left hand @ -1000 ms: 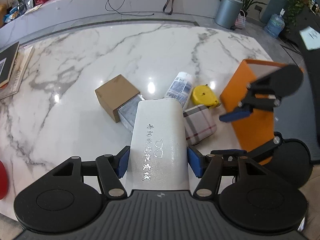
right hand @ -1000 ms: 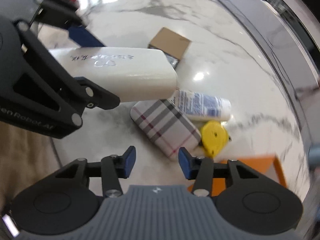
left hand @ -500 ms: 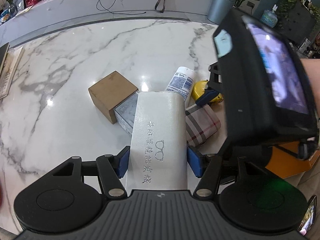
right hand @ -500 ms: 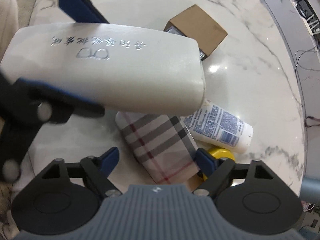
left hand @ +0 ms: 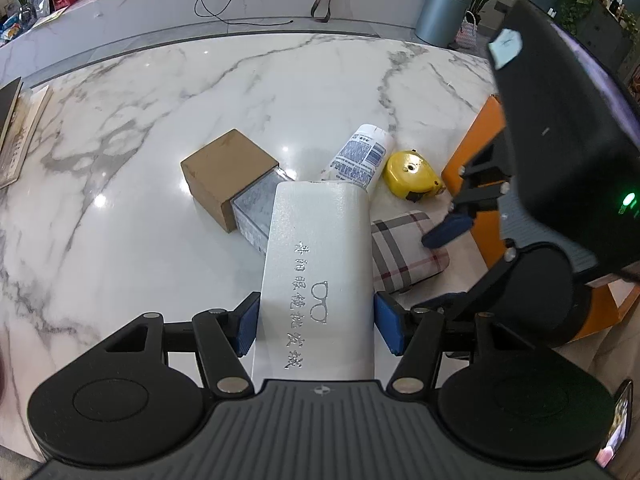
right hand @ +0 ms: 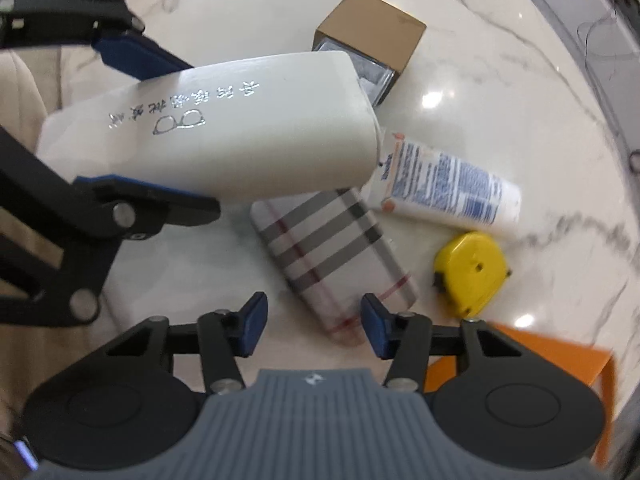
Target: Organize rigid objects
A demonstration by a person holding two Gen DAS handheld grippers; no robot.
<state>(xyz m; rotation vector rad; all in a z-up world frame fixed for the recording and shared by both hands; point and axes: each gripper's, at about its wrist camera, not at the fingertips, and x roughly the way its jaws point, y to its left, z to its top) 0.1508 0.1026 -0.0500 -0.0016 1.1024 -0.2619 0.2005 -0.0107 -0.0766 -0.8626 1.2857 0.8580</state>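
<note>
Marble table (left hand: 160, 92) spreads under both grippers, white with grey veins. Orange bin (left hand: 476, 160) sits to the right of the left jaws, partly hidden behind the right gripper's body; shows again as an orange corner (right hand: 560, 356) just right of the right jaws. White glasses case (left hand: 320, 272), silver lettering up, sticks forward out of the left gripper (left hand: 316, 322), clamped at its sides by both blue pads, lifted clear of the table. Brown box (left hand: 224, 168) lies ahead and left of that case's far end, a clear inner box poking out of its open side. Plaid case (right hand: 332, 248) lies flat on the marble, its near end reaching in between the jaws of the right gripper (right hand: 314, 322); jaws closing, pads not yet touching it, a sliver of table visible at each side. White tube (right hand: 444, 184) with blue print rests ahead and right of the right jaws, touching the plaid case's far corner. Yellow tape measure (right hand: 472, 268) sits right of the plaid case, just beside the tube.
</note>
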